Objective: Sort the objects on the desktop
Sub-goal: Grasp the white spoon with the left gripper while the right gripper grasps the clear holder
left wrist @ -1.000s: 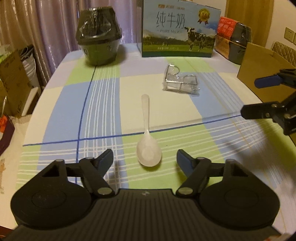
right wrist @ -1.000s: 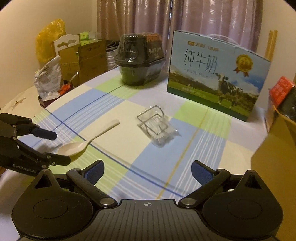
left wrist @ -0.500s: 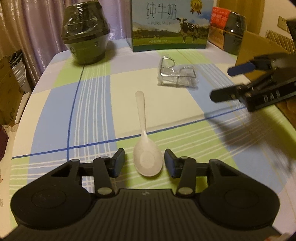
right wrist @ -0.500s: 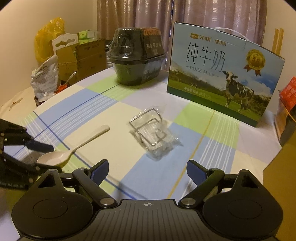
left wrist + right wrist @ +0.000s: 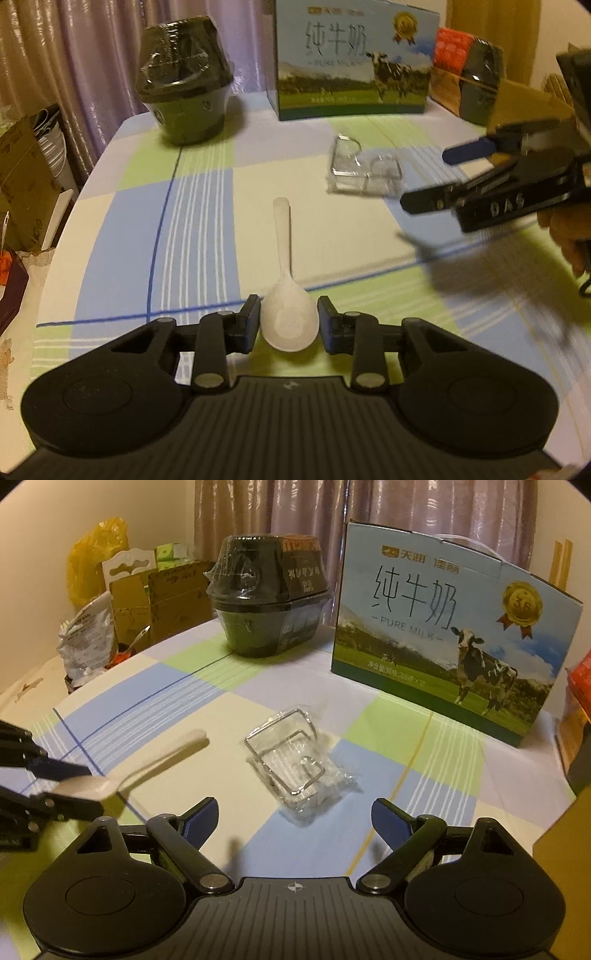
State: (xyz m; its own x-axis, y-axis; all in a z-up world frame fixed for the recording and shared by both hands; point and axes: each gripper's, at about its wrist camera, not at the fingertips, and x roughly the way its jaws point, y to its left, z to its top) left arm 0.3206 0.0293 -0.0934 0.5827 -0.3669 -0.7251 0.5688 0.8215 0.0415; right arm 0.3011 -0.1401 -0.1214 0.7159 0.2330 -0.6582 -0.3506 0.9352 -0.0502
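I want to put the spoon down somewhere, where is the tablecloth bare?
Bare cloth lies left of the white spoon, toward the dark wrapped container. It is crowded between the spoon's handle and the bagged wire rack, where the right gripper hovers.

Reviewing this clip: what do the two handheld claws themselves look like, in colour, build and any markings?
Both are matte black plastic. The left claw has two round housings, silver pivot pins, a ribbed centre plate and dark blue pads. The right claw is built the same; in the left wrist view its side carries pale lettering, blurred. A bare hand grips it. No cables visible.
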